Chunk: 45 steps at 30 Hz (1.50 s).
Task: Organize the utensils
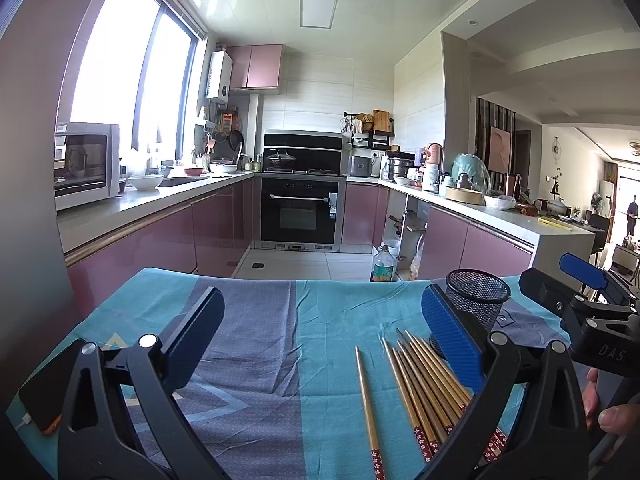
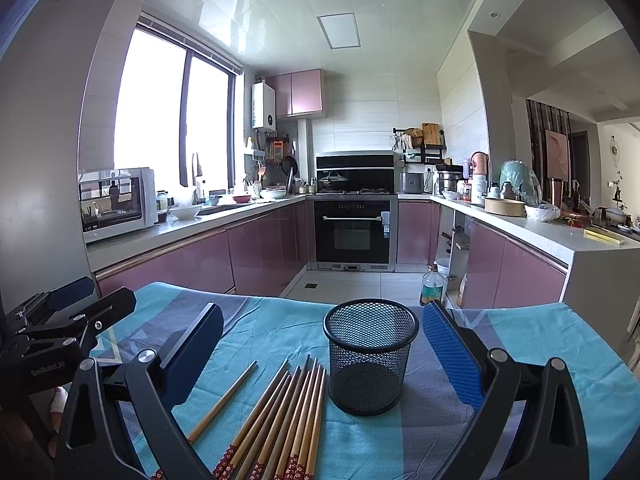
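1. While nothing is gripped, the left tool [image 1: 320, 320] and right tool [image 2: 320, 332] are held spread wide.
2. The chopsticks [image 2: 280, 412] are laid at lower centre of the table [image 2: 540, 328], beside the upright mesh cup [image 2: 370, 356].

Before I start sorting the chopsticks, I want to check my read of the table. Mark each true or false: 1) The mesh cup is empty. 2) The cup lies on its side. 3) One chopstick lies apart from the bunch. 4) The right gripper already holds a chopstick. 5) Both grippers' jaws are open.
1) The mesh cup is empty: true.
2) The cup lies on its side: false; it stands upright on the cloth.
3) One chopstick lies apart from the bunch: true, to the bunch's left.
4) The right gripper holds a chopstick: false; nothing is between its jaws' pads.
5) Both sets of jaws are open: true; the left gripper is spread wide too.
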{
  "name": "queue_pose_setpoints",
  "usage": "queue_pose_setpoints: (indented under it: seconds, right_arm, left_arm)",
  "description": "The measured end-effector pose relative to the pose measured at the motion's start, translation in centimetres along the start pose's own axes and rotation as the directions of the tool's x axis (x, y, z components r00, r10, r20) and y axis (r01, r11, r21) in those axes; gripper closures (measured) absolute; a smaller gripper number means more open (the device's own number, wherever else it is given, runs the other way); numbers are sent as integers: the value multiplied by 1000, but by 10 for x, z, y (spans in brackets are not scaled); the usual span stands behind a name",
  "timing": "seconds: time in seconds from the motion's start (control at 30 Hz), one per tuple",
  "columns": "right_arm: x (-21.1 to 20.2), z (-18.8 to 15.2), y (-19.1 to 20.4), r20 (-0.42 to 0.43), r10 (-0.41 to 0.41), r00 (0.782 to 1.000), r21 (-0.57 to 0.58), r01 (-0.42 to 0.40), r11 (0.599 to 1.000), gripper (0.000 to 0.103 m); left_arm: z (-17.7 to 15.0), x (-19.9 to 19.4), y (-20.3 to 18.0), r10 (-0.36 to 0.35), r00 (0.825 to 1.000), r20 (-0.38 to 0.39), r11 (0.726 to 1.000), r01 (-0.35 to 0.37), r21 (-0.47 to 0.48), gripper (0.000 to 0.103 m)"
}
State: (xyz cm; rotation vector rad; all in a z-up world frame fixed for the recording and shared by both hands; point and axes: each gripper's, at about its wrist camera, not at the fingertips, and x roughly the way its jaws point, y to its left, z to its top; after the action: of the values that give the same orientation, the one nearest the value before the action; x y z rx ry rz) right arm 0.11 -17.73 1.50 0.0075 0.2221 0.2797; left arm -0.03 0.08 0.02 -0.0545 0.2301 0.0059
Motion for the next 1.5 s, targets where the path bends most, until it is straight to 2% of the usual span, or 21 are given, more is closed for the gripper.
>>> queue_pose_setpoints:
  seconds: [1.5]
  right_arm:
    - [2, -2, -1, 1, 4, 1000, 3, -4, 1000, 7]
  left_arm:
    - [2, -3, -2, -2, 1000, 2, 1000, 2, 0, 6]
